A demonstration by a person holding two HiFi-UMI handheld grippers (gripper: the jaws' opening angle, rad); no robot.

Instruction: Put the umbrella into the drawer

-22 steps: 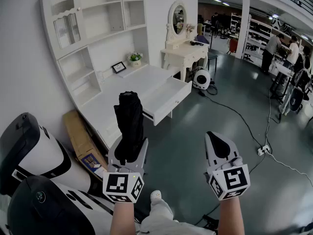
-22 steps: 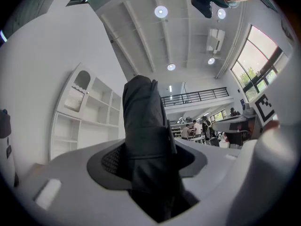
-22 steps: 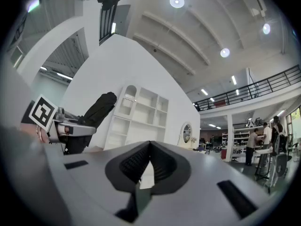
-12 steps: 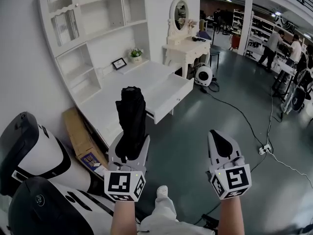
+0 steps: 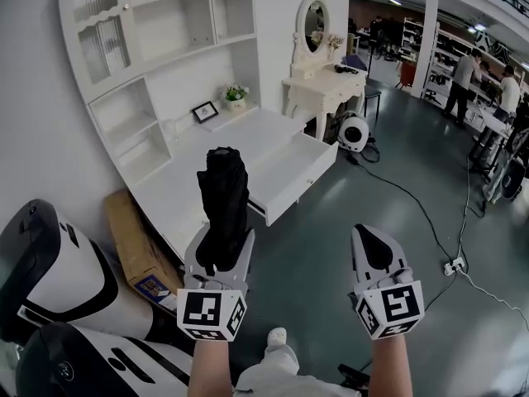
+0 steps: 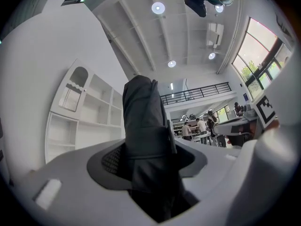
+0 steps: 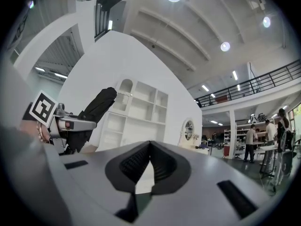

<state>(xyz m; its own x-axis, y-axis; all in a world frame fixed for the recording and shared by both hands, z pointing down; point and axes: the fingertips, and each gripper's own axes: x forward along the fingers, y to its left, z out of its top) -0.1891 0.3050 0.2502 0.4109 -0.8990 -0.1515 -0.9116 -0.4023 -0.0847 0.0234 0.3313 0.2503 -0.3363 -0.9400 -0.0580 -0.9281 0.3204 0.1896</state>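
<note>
A folded black umbrella [image 5: 221, 205] stands upright in my left gripper [image 5: 219, 253], which is shut on its lower part. In the left gripper view the umbrella [image 6: 146, 126] fills the gap between the dark pads [image 6: 110, 161]. Ahead lies a white desk [image 5: 207, 168] with its drawer [image 5: 299, 165] pulled open toward the right; the umbrella is short of it, over the floor. My right gripper [image 5: 369, 240] is shut and holds nothing, level with the left. The right gripper view shows its tips [image 7: 149, 146] touching, with the umbrella [image 7: 96, 107] at its left.
A white shelf unit [image 5: 165, 48] rises behind the desk, which bears a small plant [image 5: 236, 96] and a picture frame [image 5: 203, 111]. A cardboard box [image 5: 136, 246] and a white-and-black machine [image 5: 50, 271] crowd the lower left. Cables [image 5: 413, 205] cross the floor; a vanity table [image 5: 326, 89] stands beyond.
The head view has shifted, so the desk and open drawer now sit slightly further right in the picture. Both grippers keep their pose and the umbrella stays gripped.
</note>
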